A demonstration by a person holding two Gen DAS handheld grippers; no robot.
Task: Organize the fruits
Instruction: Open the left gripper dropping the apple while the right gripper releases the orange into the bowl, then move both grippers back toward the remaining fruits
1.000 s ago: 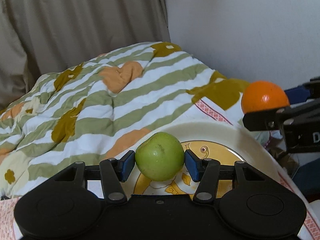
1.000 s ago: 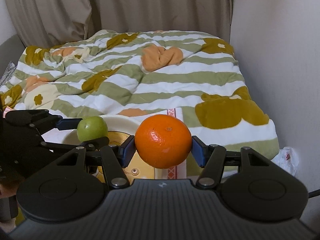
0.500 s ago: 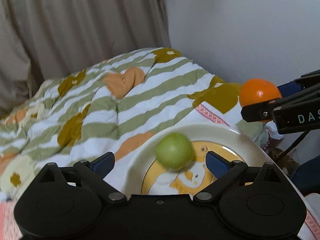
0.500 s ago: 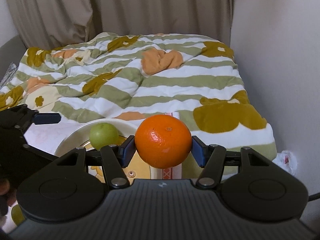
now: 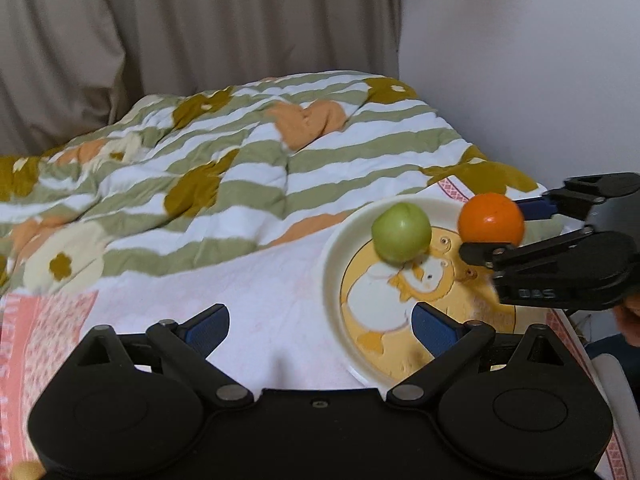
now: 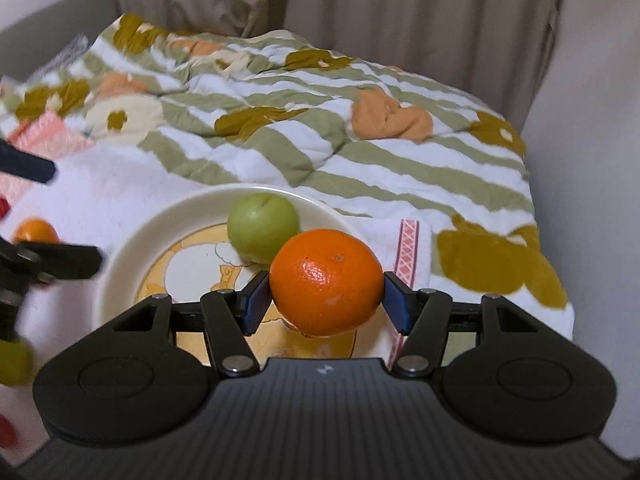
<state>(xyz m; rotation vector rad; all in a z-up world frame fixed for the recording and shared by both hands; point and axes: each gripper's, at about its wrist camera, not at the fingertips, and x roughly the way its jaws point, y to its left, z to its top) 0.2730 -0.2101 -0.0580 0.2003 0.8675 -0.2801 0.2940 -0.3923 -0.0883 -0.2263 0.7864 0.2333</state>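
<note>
A green apple (image 5: 401, 233) (image 6: 263, 228) lies on the cream plate (image 5: 334, 240) (image 6: 132, 240) with a yellow cartoon print, near its far rim. My left gripper (image 5: 320, 326) stands open over the white cloth, left of the plate, with nothing between its blue pads. My right gripper (image 6: 326, 300) is shut on an orange (image 6: 326, 280) (image 5: 491, 222) and holds it just above the plate, close beside the apple. From the left wrist view the right gripper (image 5: 528, 224) reaches in from the right edge.
A striped green, white and orange quilt (image 5: 240, 168) (image 6: 320, 128) covers the bed behind the plate. Another small orange (image 6: 35, 231), a green fruit (image 6: 12, 360) and red bits lie at the left on the cloth. Curtain behind, wall to the right.
My left gripper let go of the green apple onto the plate, opened wide and drew back to the left. My right gripper carried the orange in over the plate, lower and nearer the apple.
</note>
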